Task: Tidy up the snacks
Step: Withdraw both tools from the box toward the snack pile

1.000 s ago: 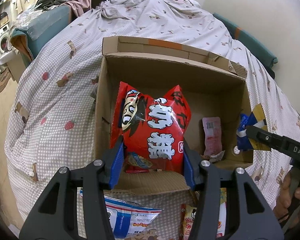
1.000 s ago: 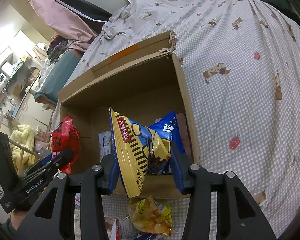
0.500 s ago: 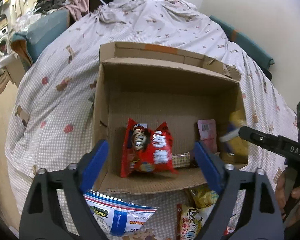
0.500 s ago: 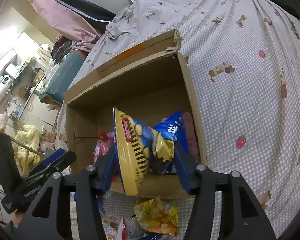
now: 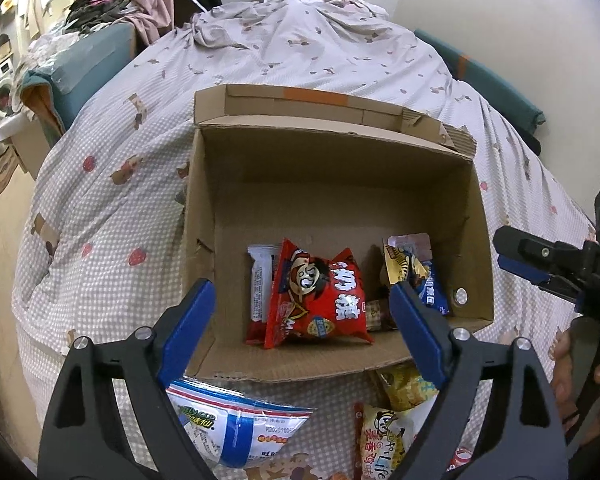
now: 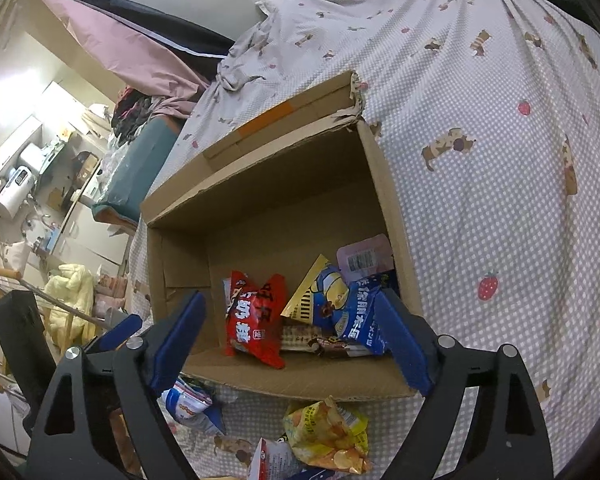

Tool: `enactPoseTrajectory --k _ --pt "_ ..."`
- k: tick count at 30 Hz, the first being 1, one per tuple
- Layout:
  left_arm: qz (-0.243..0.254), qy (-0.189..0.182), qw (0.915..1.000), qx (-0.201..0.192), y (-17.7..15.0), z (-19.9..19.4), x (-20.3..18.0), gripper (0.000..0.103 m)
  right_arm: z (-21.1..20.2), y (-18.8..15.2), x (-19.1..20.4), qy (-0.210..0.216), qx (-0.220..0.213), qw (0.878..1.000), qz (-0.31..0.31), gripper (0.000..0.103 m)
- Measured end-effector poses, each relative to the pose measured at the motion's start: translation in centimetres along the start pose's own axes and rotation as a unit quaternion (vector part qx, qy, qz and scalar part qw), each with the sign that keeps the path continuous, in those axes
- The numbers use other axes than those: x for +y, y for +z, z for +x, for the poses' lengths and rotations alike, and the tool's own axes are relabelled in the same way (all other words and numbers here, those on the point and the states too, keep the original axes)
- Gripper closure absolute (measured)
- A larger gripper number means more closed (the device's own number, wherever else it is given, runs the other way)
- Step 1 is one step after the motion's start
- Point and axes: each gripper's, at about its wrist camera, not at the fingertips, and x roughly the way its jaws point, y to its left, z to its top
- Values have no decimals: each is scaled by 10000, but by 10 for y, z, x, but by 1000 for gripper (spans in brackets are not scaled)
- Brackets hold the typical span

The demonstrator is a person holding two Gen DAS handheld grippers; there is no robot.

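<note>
We hold left gripper (image 5: 302, 330) and right gripper (image 6: 290, 338) over near edge of cardboard box (image 5: 336, 168), jaws just spread wide, nothing gripped. Red bag (image 5: 318, 300) and blue-yellow bag (image 6: 340, 306) lie inside box, near front wall. Next, we judge: back both out clear of front wall, then pick loose yellow chip bag (image 6: 326, 436) just outside box by top seam.

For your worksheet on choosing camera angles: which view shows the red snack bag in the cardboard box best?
The left wrist view: the red snack bag faces the camera, its front print unobstructed, centred in the cardboard box. The right wrist view shows the same bag crumpled and at an angle, so less print reads.
</note>
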Motion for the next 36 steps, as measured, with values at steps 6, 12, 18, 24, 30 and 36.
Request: enactPoseTrajectory --k 6,12,18,24,30,36 --pt "-235 -21 9997 -5 -2 -10 9 16 -11 -2 1 69 -109 9999 83 14" --pt "-242 21 9996 -134 -7 -30 12 16 -27 -12 5 99 -207 9997 107 14" --pt "-274 -17 9991 -329 -20 -54 17 16 -41 -29 13 140 -227 9996 51 14" --pt "-393 85 9978 -521 -35 -75 23 16 -54 -50 19 183 -215 9996 -58 14" --pt "-463 68 9972 -591 -51 -87 26 3 -60 -66 22 147 -156 9997 -148 14" --pt "-430 139 9982 -394 -72 -86 29 0 -70 -86 25 116 -137 9990 -403 3"
